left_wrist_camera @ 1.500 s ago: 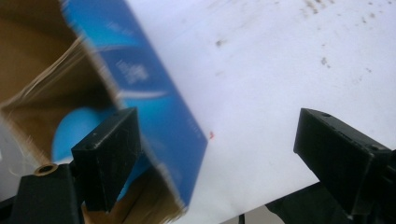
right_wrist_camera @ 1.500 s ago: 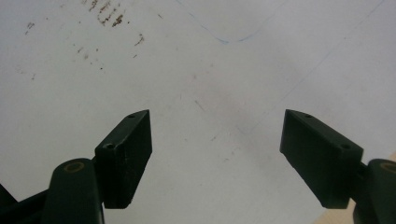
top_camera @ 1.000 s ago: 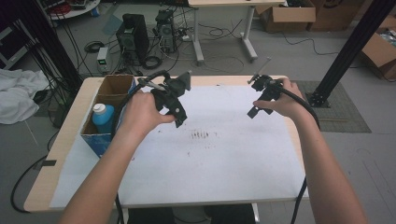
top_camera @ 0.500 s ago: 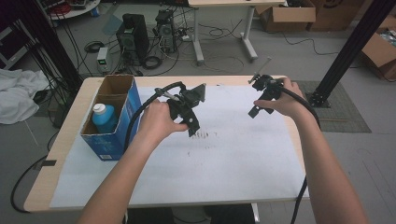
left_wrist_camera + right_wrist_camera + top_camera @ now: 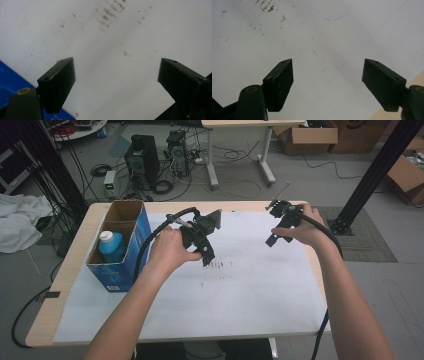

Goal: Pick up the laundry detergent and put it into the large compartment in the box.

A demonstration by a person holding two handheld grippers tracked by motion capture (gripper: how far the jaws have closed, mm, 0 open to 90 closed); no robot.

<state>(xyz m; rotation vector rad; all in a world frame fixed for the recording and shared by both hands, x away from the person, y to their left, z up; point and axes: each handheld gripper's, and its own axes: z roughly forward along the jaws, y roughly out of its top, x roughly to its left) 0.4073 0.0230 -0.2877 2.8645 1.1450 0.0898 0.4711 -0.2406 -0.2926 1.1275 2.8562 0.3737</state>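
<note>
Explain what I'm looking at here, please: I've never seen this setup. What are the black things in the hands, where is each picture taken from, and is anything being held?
A person works at a table covered by a white sheet, holding a hand-operated claw in each hand. The high view looks down from above: the left claw is over the middle of the sheet and the right claw is nearer the far right edge. The other two pictures come from cameras riding on the claws, looking along their black jaws. Both claws, left and right, are open and hold nothing; below them is stained sheet. At the table's left stands an open blue box with a blue bottle inside.
</note>
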